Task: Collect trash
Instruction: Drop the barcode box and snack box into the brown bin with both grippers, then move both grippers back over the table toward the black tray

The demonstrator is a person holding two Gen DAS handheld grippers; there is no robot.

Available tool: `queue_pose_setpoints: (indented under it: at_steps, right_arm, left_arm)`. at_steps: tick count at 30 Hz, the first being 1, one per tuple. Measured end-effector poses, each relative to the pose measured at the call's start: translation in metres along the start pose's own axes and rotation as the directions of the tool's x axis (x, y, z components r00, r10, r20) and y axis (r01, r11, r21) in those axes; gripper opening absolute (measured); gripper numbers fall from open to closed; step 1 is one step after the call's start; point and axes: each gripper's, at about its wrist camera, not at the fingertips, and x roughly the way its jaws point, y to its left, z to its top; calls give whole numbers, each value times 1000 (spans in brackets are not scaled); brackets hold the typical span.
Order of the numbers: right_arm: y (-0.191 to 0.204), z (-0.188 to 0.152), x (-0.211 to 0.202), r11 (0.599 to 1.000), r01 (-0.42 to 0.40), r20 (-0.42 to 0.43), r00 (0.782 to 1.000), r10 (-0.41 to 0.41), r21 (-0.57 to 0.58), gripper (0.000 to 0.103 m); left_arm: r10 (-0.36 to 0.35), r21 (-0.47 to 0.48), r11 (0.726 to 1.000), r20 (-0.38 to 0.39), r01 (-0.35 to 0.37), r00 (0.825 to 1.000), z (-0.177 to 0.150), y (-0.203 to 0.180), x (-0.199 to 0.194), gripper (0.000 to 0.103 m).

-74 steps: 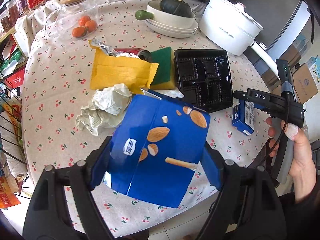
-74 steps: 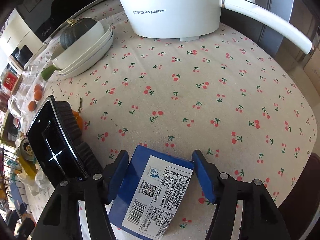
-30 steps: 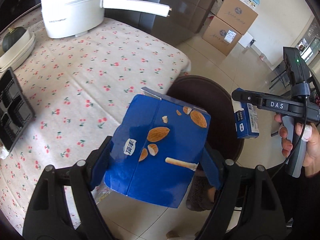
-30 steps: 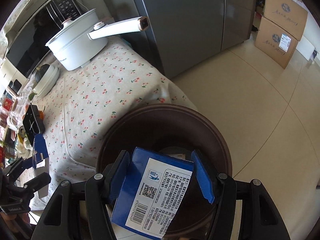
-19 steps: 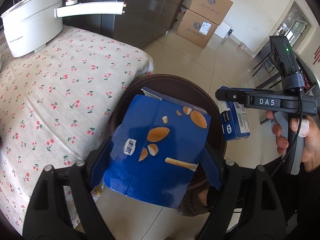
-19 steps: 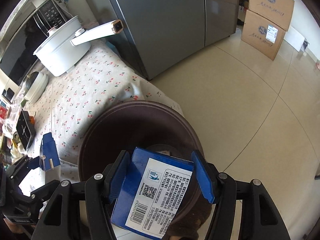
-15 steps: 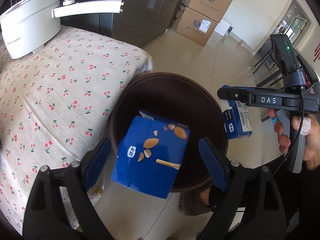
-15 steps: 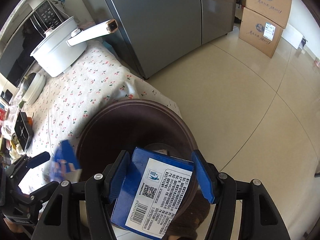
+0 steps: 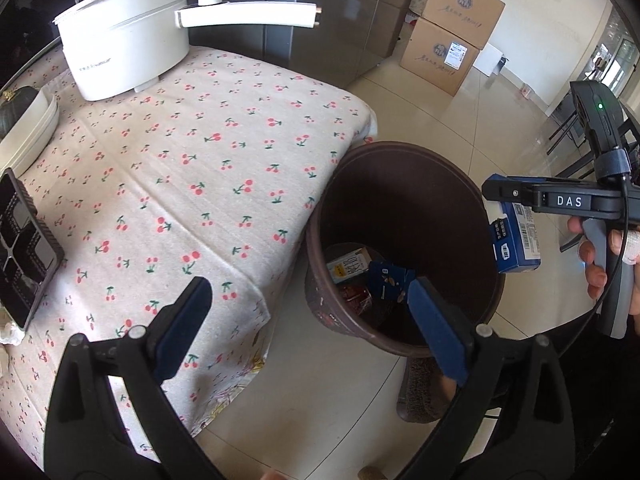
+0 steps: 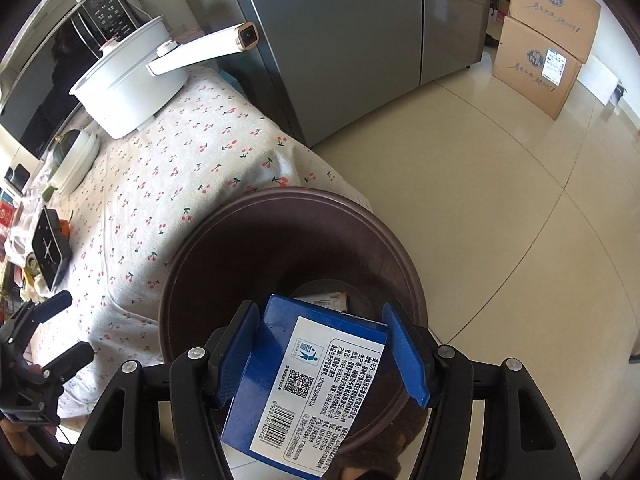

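Note:
A dark brown trash bin [image 9: 472,184] stands on the floor beside the table's corner; it also shows in the right wrist view [image 10: 224,248]. My left gripper [image 9: 308,320] is open and empty above the bin's near rim. The blue almond carton [image 9: 386,280] lies at the bottom of the bin among other trash. My right gripper [image 10: 324,354] is shut on a small blue box with a white label [image 10: 308,384] and holds it over the bin's near edge. That box [image 9: 516,240] shows in the left wrist view at the bin's right rim.
The table with a cherry-print cloth [image 9: 180,152] carries a white electric pot [image 9: 124,48], white bowls [image 9: 24,132] and a black plastic tray [image 9: 24,248]. A grey fridge [image 10: 340,32] and stacked cardboard boxes [image 10: 544,36] stand on the tiled floor behind.
My left gripper carried the blue almond carton from the table to the bin, opened, and the carton fell in. My right gripper moved over the bin with the small box still held.

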Motion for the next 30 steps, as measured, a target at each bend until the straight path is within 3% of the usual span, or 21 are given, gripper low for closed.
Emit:
queue_pose_setpoints:
  at_steps: [6,8,13,30]
  right_arm:
    - [13,-1,8,999,-37,-42,998,36,-13,68]
    - [17,-1,9,999,-51,-53,997,51,-12,76]
    - [28,1,9,998,-56,-55,997,54,-22,81]
    - [69,11,11,995,-72,-61,996,68,-64,84]
  left_arm:
    - [24,-36,999,-4,-24,1000,-8,18,-7,99]
    - [29,-44,999,-3,-29,1000,-11,22,-10,99]
    - [44,-57,997,-1,-44,999,-13,28,-14,99]
    - [107,-117,988,9,-105,994,-25,64,-35,99]
